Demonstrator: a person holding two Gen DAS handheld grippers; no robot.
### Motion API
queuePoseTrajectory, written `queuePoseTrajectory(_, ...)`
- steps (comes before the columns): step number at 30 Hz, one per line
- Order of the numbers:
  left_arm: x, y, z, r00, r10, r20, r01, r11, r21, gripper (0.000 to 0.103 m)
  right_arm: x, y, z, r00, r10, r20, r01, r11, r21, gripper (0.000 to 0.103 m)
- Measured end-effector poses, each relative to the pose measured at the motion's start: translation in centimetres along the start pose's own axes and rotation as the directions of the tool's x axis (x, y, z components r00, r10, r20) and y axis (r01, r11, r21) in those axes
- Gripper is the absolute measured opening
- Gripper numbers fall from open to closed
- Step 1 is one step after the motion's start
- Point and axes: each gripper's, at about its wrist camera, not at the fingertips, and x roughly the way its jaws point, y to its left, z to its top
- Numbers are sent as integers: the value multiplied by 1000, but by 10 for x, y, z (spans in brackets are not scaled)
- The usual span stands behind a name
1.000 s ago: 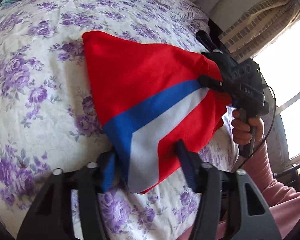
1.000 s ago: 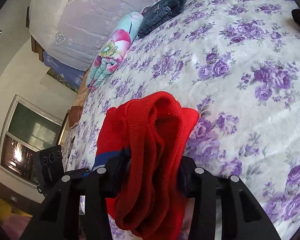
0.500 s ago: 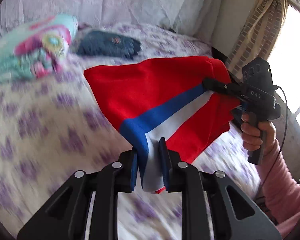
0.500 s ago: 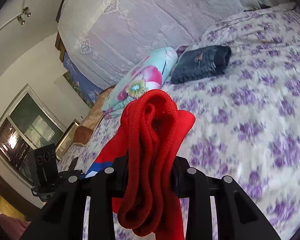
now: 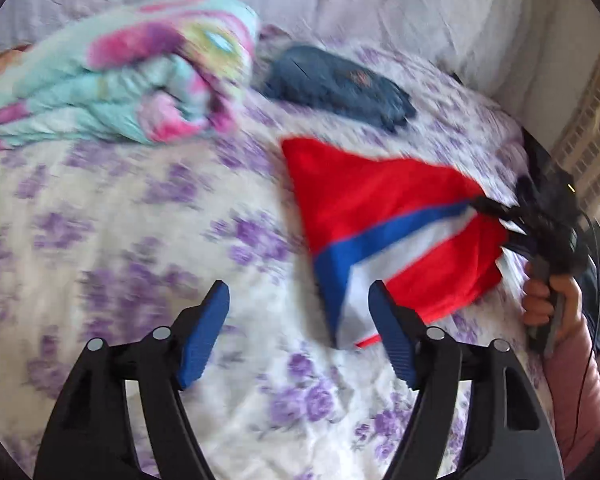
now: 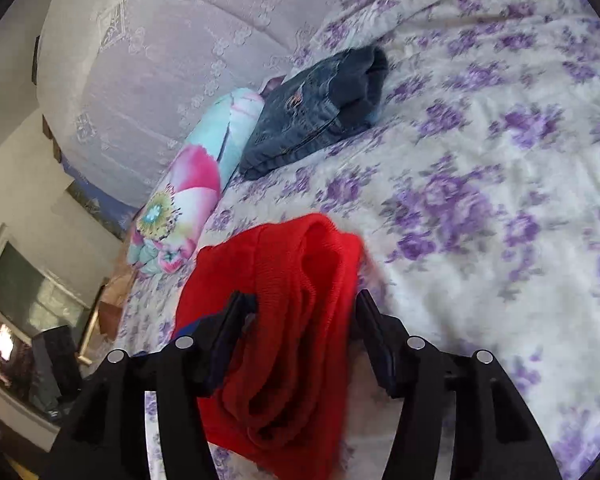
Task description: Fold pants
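Note:
The red pants (image 5: 380, 220) with a blue and white stripe lie folded on the flowered bedspread (image 5: 100, 240). My left gripper (image 5: 298, 332) hovers over the bed, its jaws opening. The striped corner of the pants lies loose just inside the right pad, which does not press on it. In the right wrist view, the bunched red fabric (image 6: 292, 320) sags between the fingers of my right gripper (image 6: 304, 328). Its jaws are opening too and the pads stand off the cloth. In the blurred left wrist view, my right gripper (image 5: 496, 212) sits at the far edge of the pants, held by a hand (image 5: 552, 300).
Folded dark jeans (image 6: 316, 112) lie near the head of the bed. A rolled floral blanket (image 5: 120, 80) rests beside them. A white quilted cover (image 6: 160, 40) drapes behind. A window and curtain (image 5: 588, 128) are at the right bedside.
Both grippers were shut on the pants half a second ago and now stand spread. The left one has let go of the striped corner. Both views have swung toward the head of the bed.

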Motion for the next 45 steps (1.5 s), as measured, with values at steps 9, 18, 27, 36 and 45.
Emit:
queuePoseTrajectory(9,43,-76,16,999,21,-37,-15,985,172,73,24,74,-10,999,26,-35,-33,973,-226,59)
queuePoseTrajectory(18,-11,-75,2,966,254,47,-258,961,103,98,-56,114,-60,967,-161,199,212,938,-274,97)
queuePoseTrajectory(27,-49,-67,-75,959,281,44,-282,959,17,99,-69,127,-148,929,-331,164,368,872,-323,99)
queuePoseTrajectory(36,-47,-76,-86,948,310,67,-314,947,66,99,-75,120,-165,899,-401,174,436,848,-302,99)
queuePoseTrajectory(45,-46,-90,-89,950,303,80,-312,941,133,98,-69,123,-169,911,-388,142,413,846,-336,99)
